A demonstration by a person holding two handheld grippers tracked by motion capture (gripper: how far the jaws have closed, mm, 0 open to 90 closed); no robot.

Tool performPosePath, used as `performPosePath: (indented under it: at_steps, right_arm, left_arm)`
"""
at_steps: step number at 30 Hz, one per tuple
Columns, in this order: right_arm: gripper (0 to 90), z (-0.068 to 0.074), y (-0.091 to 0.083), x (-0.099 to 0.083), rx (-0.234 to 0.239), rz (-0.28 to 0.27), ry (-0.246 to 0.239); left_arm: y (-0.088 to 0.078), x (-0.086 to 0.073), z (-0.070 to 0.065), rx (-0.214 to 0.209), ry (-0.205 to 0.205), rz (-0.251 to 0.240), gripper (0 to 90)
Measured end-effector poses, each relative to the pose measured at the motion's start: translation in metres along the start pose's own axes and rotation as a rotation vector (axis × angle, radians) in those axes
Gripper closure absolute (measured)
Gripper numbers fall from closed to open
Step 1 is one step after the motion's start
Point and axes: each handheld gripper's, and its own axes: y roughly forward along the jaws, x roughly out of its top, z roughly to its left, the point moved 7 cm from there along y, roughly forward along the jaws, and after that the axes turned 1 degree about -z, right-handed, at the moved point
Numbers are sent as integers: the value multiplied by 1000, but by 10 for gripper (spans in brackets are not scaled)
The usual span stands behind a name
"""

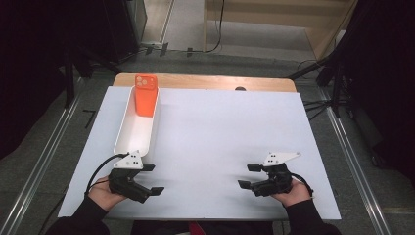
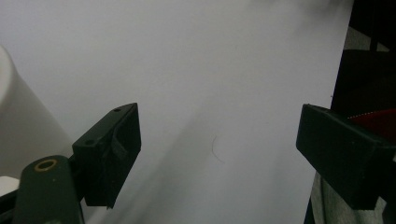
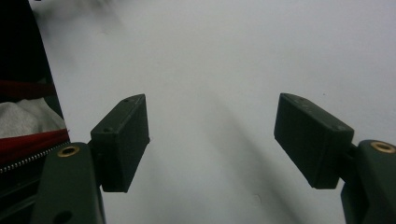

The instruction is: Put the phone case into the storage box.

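At table's far left, white tray [image 1: 128, 134], orange phone [image 1: 145, 95] leaning inside

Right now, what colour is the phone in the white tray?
Orange: the phone leans at the far end of the tray, clearest in the high view.

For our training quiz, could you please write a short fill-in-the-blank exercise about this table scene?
1. The orange phone leans in the far end of the white ____.
2. The jaws of the left gripper stand ____, with nothing between them.
3. The right gripper points toward the table's ____ side in the high view.
4. The tray lies just beyond the ____ gripper.

Missing words: tray; open; left; left
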Motion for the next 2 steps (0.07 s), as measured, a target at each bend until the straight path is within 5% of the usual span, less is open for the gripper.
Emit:
performPosePath:
  at_steps: [2]
  right_arm:
    - [251,-1,0,0,-5,-2,-1]
  left_arm:
    - [0,1,0,-3,-3,-7,144]
